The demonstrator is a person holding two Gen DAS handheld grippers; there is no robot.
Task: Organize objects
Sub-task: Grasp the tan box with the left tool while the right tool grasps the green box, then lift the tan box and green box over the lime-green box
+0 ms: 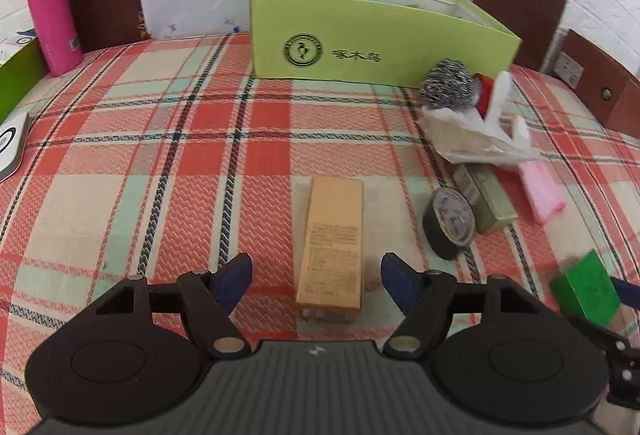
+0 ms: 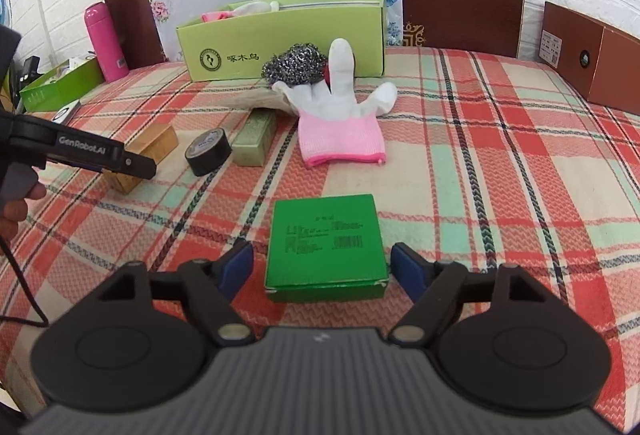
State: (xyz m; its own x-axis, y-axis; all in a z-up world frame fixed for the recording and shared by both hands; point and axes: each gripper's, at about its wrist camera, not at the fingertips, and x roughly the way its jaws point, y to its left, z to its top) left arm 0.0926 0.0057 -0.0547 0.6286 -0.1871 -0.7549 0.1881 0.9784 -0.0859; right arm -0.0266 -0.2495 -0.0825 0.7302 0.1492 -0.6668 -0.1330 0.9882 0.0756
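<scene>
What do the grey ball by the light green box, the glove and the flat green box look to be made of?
Grey ball: tangled metal wire, probably a steel scourer; it glints and looks coiled. Glove: knitted fabric, with a ribbed pink cuff and soft white fingers. Flat green box: likely printed cardboard with a slight sheen, judging by its folded edges and barcode.

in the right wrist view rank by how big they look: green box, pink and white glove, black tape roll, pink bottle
1. green box, though it lies nearest the camera
2. pink and white glove
3. pink bottle and black tape roll look about alike; unranked
</scene>
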